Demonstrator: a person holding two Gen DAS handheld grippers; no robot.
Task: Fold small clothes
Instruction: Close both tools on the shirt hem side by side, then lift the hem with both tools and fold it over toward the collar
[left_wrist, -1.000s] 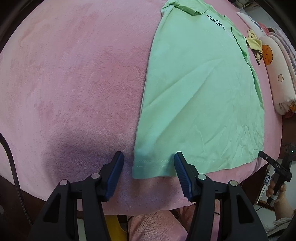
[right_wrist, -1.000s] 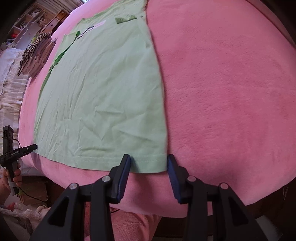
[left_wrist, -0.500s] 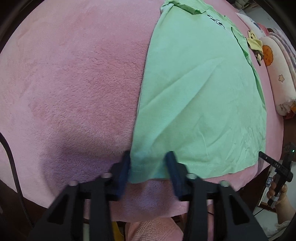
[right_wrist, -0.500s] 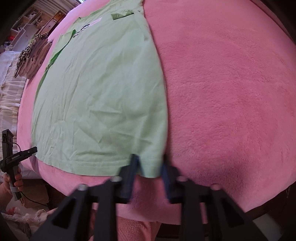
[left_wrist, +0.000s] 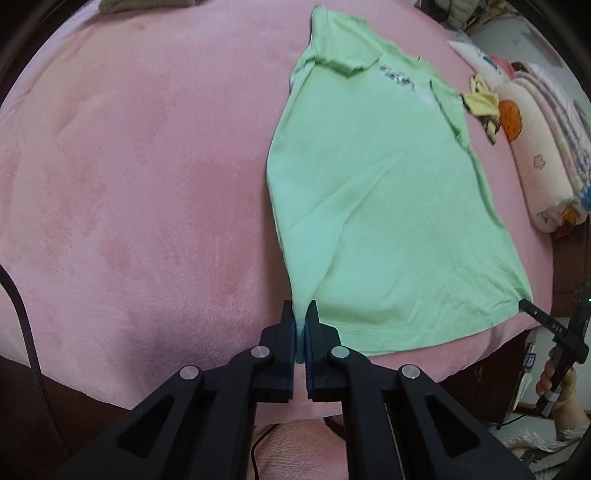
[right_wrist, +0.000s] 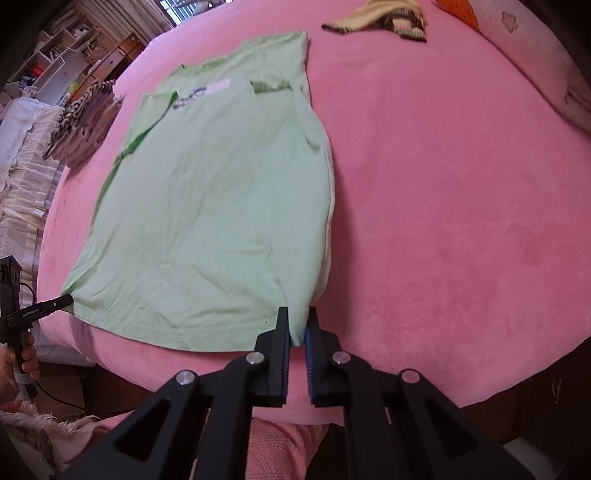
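Change: both claws, spread a second ago, are now lifting the hem off the pink blanket (left_wrist: 129, 184).
Left gripper (left_wrist: 300, 325): clamping the green shirt (left_wrist: 369, 206) at its lower-left hem corner.
Right gripper (right_wrist: 297, 328): jaws closing, pinching the opposite corner, lower centre.
Purpose: likely folding hem toward collar.

Wide bare pink blanket (left_wrist: 129, 192) left of the green T-shirt (left_wrist: 376, 206) — open passage there. Right side also bare (right_wrist: 461, 206), until the rolled patterned bedding (left_wrist: 543, 162) at the edge. Striped folded clothes pile (right_wrist: 83, 122) crowds the shirt's left shoulder side — a small yellow-brown garment (right_wrist: 376, 16) lies beyond the collar end.
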